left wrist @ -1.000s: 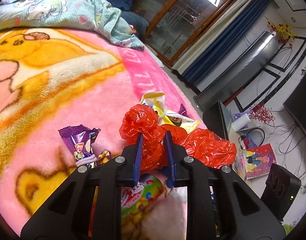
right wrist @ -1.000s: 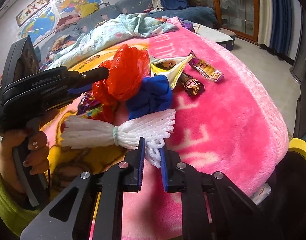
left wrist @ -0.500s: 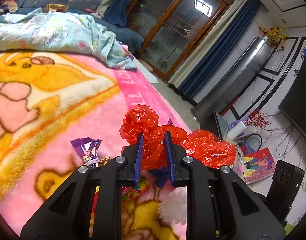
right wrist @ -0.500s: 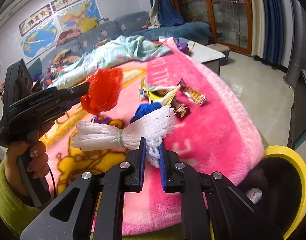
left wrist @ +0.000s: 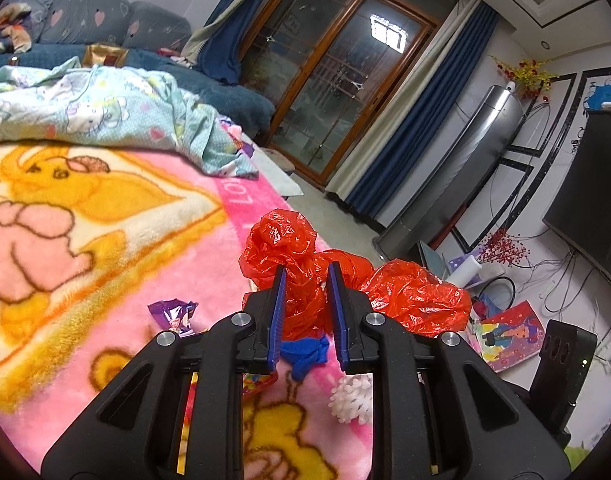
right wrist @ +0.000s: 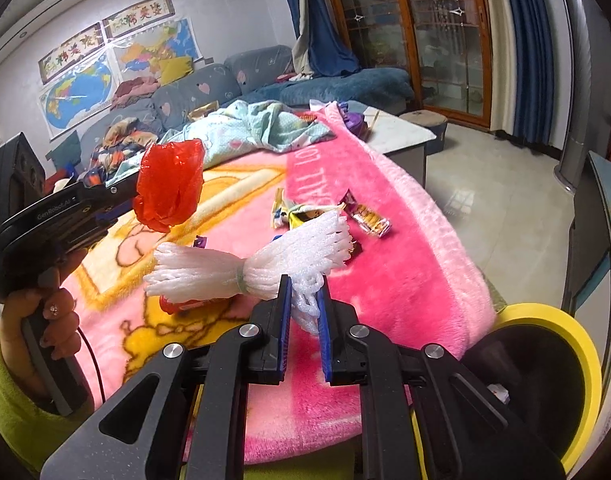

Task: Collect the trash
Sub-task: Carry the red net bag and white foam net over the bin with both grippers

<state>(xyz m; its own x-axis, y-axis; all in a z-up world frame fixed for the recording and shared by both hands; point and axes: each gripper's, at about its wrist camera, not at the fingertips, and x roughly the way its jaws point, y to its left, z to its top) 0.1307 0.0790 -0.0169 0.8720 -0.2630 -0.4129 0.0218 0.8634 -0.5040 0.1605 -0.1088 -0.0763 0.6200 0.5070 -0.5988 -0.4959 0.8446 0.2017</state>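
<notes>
Left tool [left wrist: 305, 300] clenched on a crumpled red plastic bag [left wrist: 417, 300]: thin, crinkly film, near weightless, slippery, best pinched at a bunched fold as now. Right tool [right wrist: 305, 308] clenched on a white foam fruit net [right wrist: 257, 264], soft, springy, tied at its middle; both held above the fuzzy pink blanket [right wrist: 405, 272]. Foil snack wrappers [right wrist: 369, 220] lie flat farther back; yellow-rimmed bin [right wrist: 577, 360] near right.
</notes>
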